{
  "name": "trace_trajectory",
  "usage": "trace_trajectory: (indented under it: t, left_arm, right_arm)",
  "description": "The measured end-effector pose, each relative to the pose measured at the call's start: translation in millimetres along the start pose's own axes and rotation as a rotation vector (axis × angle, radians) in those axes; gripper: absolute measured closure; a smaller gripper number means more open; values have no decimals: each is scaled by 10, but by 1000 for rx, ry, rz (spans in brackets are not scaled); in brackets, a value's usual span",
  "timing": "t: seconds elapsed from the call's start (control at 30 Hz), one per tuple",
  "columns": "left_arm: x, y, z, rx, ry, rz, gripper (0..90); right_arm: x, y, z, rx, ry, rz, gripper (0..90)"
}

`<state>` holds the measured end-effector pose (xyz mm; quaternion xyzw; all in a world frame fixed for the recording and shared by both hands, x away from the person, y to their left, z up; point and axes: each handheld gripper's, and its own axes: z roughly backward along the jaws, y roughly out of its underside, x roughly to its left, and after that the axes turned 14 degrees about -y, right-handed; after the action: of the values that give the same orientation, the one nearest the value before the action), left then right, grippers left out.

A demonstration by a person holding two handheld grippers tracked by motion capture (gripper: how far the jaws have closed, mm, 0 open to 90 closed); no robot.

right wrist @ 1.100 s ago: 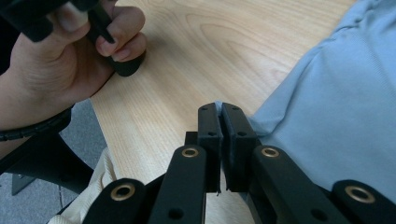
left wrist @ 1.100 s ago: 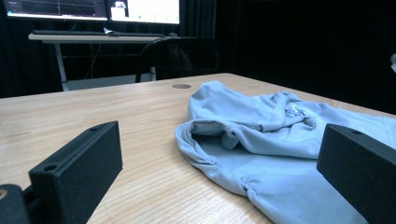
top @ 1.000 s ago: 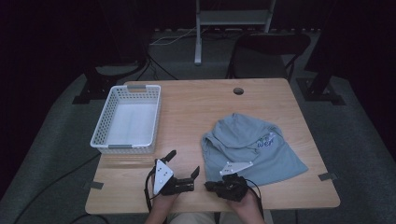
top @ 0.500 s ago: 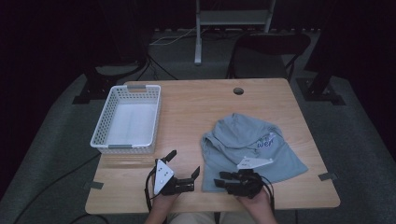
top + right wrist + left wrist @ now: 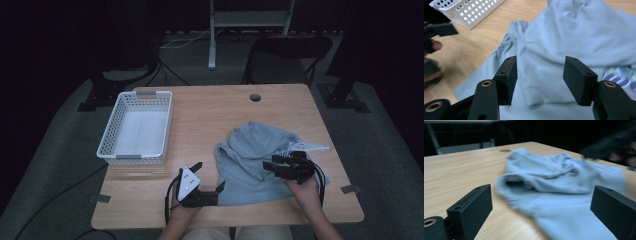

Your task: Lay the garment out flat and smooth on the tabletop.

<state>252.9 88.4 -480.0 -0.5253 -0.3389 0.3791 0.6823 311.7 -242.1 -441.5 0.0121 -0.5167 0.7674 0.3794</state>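
A light blue-grey garment (image 5: 255,155) lies crumpled on the right half of the wooden table (image 5: 210,110), with a small print near its right side. My right gripper (image 5: 270,164) hovers open just above the cloth, jaws pointing left; in the right gripper view the right gripper (image 5: 540,67) frames the garment (image 5: 574,32) with nothing between its jaws. My left gripper (image 5: 209,176) rests open at the table's front edge, just left of the garment's lower left corner. In the left gripper view the left gripper (image 5: 541,202) stands wide open before the garment (image 5: 564,182).
A white perforated basket (image 5: 110,145) stands empty at the table's left; it also shows as the basket (image 5: 466,10) in the right gripper view. A cable hole (image 5: 255,97) sits near the far edge. A dark chair (image 5: 290,50) stands behind the table.
My right gripper has moved right and away from the front edge, over the garment's right part. The left gripper has stayed put.
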Motion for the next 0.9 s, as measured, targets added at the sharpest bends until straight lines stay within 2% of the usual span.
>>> trace_trajectory:
  t: [0.03,0.13,0.17,0.2,0.27,0.33,0.4,0.43,0.5,0.7,0.73,0.83,0.9]
  left_arm:
    - [-79,-63,-16,-9,22,-12,51]
    - [-246,-180,-98,19,50,-34,52]
    - [-315,-215,-152,47,55,-43,57]
    - [-348,-227,-180,51,60,-44,58]
    - [-444,-253,-273,92,68,-59,70]
    - [-510,-261,-359,127,72,-78,92]
    - [-531,-263,-391,136,68,-87,120]
    - [-579,-275,-494,175,65,-109,121]
    - [-632,-293,-606,215,69,-120,121]
    - [-814,-302,-843,304,96,-175,124]
    - [-831,-290,-879,316,93,-185,165]
    - [-873,-273,-970,347,78,-216,167]
    - [-891,-266,-1016,361,71,-222,168]
  right_arm:
    - [-17,-28,-4,7,1,0,440]
    - [-58,-125,-63,31,9,23,416]
    - [-65,-140,-83,38,15,28,410]
    - [-83,-161,-118,46,13,38,409]
    - [-124,-186,-179,67,15,43,397]
    - [-165,-202,-232,85,2,45,397]
    - [-201,-217,-297,108,15,54,397]
    - [-225,-228,-337,126,13,56,397]
    - [-256,-242,-404,145,11,65,399]
    - [-308,-263,-621,221,-6,110,413]
    - [-318,-264,-655,233,1,111,418]
    - [-334,-262,-723,255,9,133,443]
    - [-337,-257,-760,269,22,146,459]
